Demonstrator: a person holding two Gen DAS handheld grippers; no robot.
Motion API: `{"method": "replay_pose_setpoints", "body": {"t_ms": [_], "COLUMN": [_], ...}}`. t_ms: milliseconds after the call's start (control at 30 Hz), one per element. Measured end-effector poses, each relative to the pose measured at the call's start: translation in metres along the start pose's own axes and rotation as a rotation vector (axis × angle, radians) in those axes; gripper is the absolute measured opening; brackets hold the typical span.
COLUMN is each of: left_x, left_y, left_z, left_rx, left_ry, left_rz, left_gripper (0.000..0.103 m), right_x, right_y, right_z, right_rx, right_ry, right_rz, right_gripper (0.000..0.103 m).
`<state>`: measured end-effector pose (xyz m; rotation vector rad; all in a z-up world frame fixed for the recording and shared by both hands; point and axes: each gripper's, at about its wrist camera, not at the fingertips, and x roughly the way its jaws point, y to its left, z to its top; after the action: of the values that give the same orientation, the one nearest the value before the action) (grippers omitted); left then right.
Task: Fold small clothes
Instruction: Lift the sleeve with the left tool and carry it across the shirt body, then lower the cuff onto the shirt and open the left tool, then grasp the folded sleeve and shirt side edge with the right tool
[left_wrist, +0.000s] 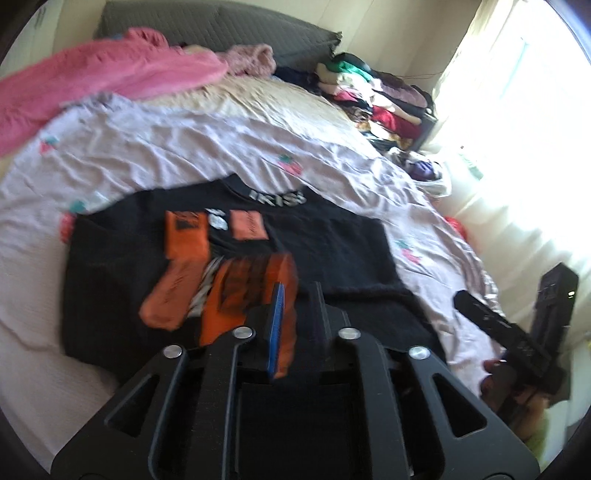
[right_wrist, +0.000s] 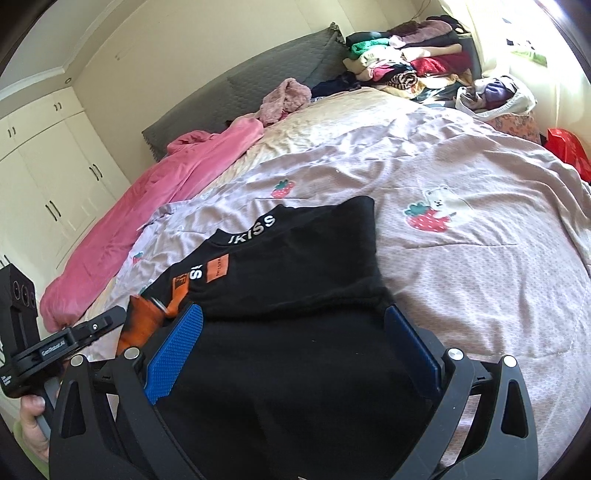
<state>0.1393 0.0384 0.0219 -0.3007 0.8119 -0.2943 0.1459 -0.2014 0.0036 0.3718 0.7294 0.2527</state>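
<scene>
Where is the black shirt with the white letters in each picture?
Left wrist view: the black shirt lies in the lower middle, right ahead of the left gripper, on the pale sheet.
Right wrist view: the shirt fills the lower middle, reaching under the wide-open right gripper.
Shared landmark: the white letters on its collar; the pink blanket also shows in both.

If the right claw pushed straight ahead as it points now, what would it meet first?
Most likely the black shirt: the right claw stands open low over it, with fabric filling the gap. Depth is unclear.
</scene>
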Motion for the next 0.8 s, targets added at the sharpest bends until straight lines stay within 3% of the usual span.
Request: {"method": "replay_pose_setpoints", "body": {"t_ms": [167, 233, 367, 433, 567, 800], "left_x": [-0.001, -0.005, -0.017, -0.023, -0.034, -0.042], "left_y": [-0.005, 0.001, 0.02, 0.03, 0.051, 0.077], "left_z": [-0.003, -0.001, 0.003, 0.004, 0.005, -0.002], "left_rx": [0.021, 0.019, 0.013, 0.004, 0.002, -0.008], "left_ry": [-0.004, -0.019, -0.062, -0.084, -0.12, -0.141], "left_rz": [0.021, 0.064, 0.162, 0.215, 0.311, 0.395], "left_gripper": [0.025, 0.038, 0.041, 0.061, 0.064, 0.069], "right_x": [0.005, 0.009, 0.02, 0.029, 0.048, 0.081], "right_y": [-0.003, -0.001, 0.012, 0.024, 0.053, 0.101], "right_z": [-0.003, -0.005, -0.01, -0.014, -0.025, -0.047], "right_rx": [0.005, 0.001, -0.023, -0.046, -0.11, -0.208], "right_ry": [0.016, 0.028, 0.06, 0.085, 0.136, 0.234], "right_rz": [0.001, 0.006, 0.027, 0.046, 0.088, 0.153], "right_gripper": [0.098, 0.098, 0.098, 0.098, 0.098, 0.098]}}
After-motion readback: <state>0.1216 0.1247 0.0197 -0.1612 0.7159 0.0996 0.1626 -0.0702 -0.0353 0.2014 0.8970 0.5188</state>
